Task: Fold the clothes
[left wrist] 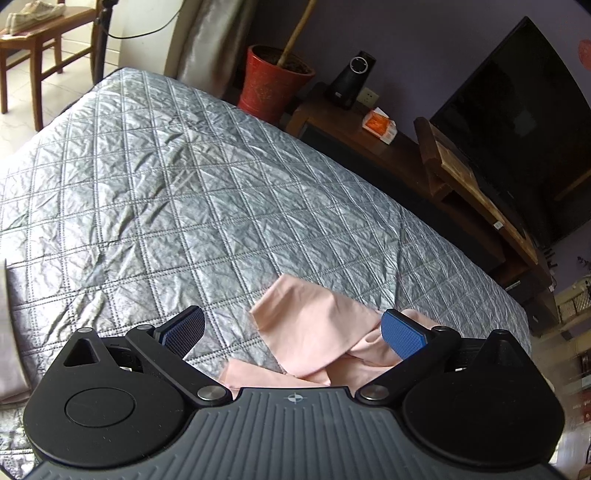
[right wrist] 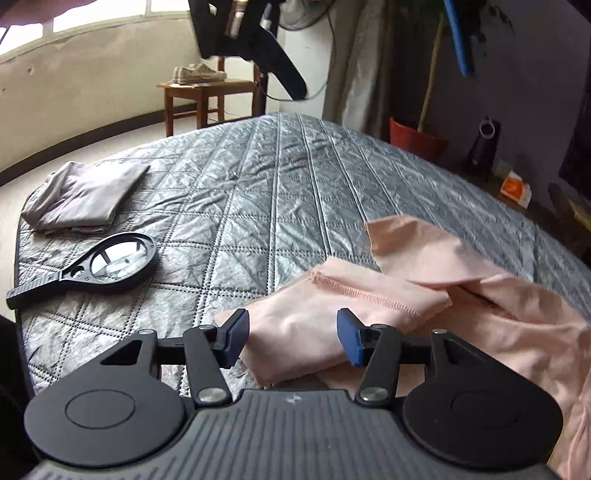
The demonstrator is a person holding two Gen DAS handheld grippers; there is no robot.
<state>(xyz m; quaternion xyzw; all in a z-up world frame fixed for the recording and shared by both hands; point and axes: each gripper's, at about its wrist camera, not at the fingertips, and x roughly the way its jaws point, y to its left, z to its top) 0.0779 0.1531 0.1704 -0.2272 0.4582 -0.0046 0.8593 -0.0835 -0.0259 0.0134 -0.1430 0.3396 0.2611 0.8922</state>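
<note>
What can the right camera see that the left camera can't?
Only the right wrist view shows the magnifying glass lying whole on the bed, and the window.

Only the left wrist view shows the big black TV.

Both show the grey quilt, the pink garment, the red pot, the shoes on the wooden chair, and the folded grey cloth, which the left view barely catches. Both grippers' jaws are open.

peach-pink garment [right wrist: 424, 295] | crumpled, partly folded, stitched hem up | on bed's near right part
</note>
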